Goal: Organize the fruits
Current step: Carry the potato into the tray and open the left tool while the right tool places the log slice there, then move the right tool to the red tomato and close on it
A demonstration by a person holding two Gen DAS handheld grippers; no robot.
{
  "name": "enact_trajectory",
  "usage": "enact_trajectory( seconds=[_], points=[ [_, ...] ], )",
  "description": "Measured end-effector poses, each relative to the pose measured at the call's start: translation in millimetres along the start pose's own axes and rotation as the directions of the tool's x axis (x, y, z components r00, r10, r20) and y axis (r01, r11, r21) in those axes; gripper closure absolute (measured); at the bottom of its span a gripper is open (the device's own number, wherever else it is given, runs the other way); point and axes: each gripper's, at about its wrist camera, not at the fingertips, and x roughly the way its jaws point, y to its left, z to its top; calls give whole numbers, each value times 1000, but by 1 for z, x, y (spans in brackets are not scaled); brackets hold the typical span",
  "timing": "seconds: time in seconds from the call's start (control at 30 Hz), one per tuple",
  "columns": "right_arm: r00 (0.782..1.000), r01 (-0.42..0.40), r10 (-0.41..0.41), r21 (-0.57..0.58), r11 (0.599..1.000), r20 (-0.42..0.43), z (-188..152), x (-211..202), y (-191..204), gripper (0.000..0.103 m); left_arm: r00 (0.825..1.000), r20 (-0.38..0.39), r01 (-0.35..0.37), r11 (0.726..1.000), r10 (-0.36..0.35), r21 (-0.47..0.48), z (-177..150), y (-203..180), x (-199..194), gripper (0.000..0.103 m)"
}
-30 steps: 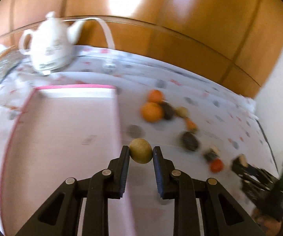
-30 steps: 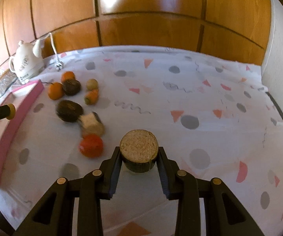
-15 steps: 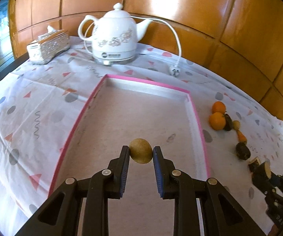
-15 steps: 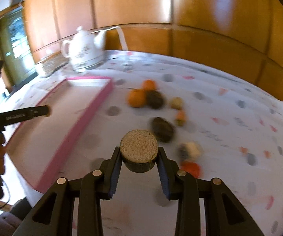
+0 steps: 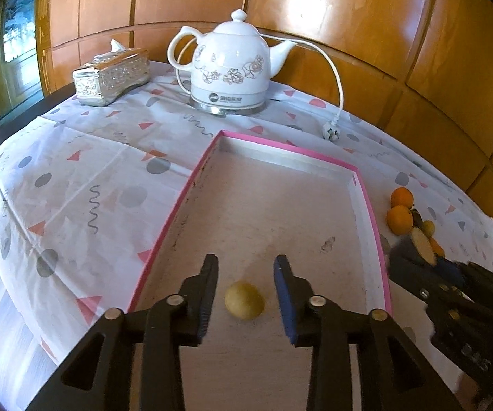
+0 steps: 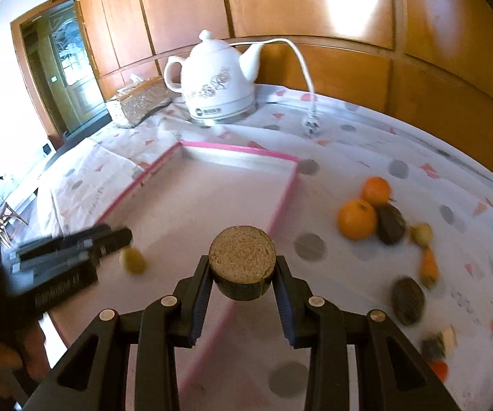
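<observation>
A pink-rimmed tray (image 5: 369, 202) lies on the patterned tablecloth; it also shows in the right wrist view (image 6: 286, 198). A small yellow-green fruit (image 5: 244, 300) lies on the tray floor between the fingers of my open left gripper (image 5: 246, 286), not gripped; it shows in the right wrist view too (image 6: 132, 260). My right gripper (image 6: 242, 281) is shut on a dark fruit half with a tan cut face (image 6: 242, 255), held above the tray's near right rim. Two oranges (image 6: 356, 218), dark fruits (image 6: 391, 223) and small pieces lie right of the tray.
A white electric kettle (image 5: 230, 70) with its cord and plug (image 5: 330, 132) stands behind the tray. A silver tissue box (image 5: 111, 77) sits at the back left. Wooden panels back the table. The table edge falls away at left.
My left gripper has opened and let the yellow-green fruit down onto the tray floor. My right gripper has carried the fruit half leftward to the tray's edge.
</observation>
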Motion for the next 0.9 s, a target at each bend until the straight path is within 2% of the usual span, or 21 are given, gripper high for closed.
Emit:
enact_trajectory(
  seconds=[0.13, 0.37, 0.47, 0.67, 0.8, 0.9],
  points=[
    [1000, -23, 23, -2, 1000, 11, 9, 4, 9, 63, 1000, 13, -1, 1000, 1, 2, 0, 1, -5, 63],
    [1000, 12, -12, 22, 1000, 20, -2, -3, 6, 61, 1000, 25, -3, 1000, 2, 17, -3, -5, -10, 62],
    [999, 35, -37, 61, 998, 34, -13, -14, -3, 61, 1000, 30, 1, 1000, -2, 29, -5, -10, -12, 62],
    [995, 78, -85, 117, 990, 53, -37, -37, -20, 61, 998, 28, 53, 997, -54, 64, -9, -25, -17, 62],
    [992, 114, -123, 182, 977, 39, -58, -52, -43, 61, 996, 16, 86, 992, -87, 90, -13, -37, -17, 56],
    [986, 155, -165, 240, 958, 23, -78, -64, -65, 61, 995, 9, 103, 988, -104, 115, -17, -47, -18, 56]
  ],
)
